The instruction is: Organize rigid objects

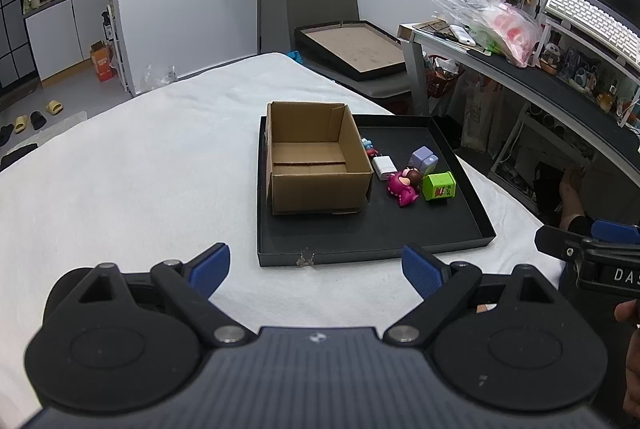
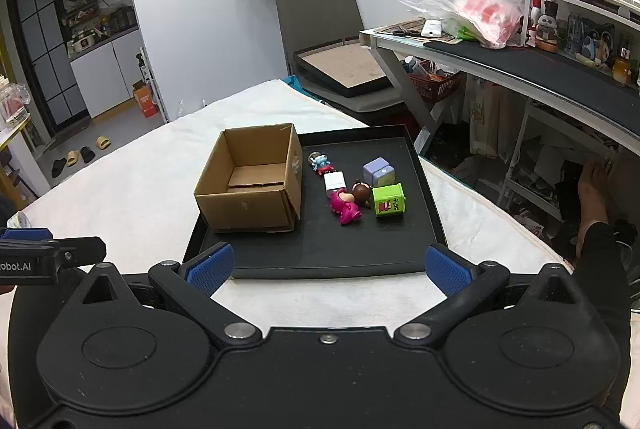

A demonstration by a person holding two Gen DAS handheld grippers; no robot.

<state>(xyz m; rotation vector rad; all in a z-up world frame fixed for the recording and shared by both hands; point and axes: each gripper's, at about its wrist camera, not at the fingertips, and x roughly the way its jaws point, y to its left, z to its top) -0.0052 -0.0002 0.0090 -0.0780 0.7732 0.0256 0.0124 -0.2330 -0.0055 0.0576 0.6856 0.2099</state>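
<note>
While nothing is yet in either claw, the layout reads as follows:

Left gripper (image 1: 316, 269): released, jaws spread wide and holding nothing, hovering over the white cloth just short of the black tray's (image 1: 360, 253) near rim.

Right gripper (image 2: 328, 269): also released and without a load, its blue pads straddling the tray's near edge.

Cardboard box (image 2: 252, 185): open-topped, nothing visible inside, standing on the left part of the tray; from the left claw it lies almost straight ahead.

Toys: a loose cluster on the tray's bare floor, just right of the box and apart from both claws.

Pink figure (image 2: 345, 207): lying on its side, long axis running roughly near-to-far, nearest of the cluster to the right claw.

Green cube (image 2: 389, 200): just right of the pink figure, with a brown-headed figure (image 2: 362, 191) between them.

White block (image 2: 335, 181), purple cube (image 2: 379, 171), small blue figure (image 2: 320, 162): farther back, the blue one closest to the box wall.

Deciding relation: the cluster sits ahead and slightly right of the right claw's centre line, but well to the right of the left claw's.

Judgement: the right claw looks better placed for the first pick, closing across the pink figure's narrow width, then carrying it left into the box.
</note>
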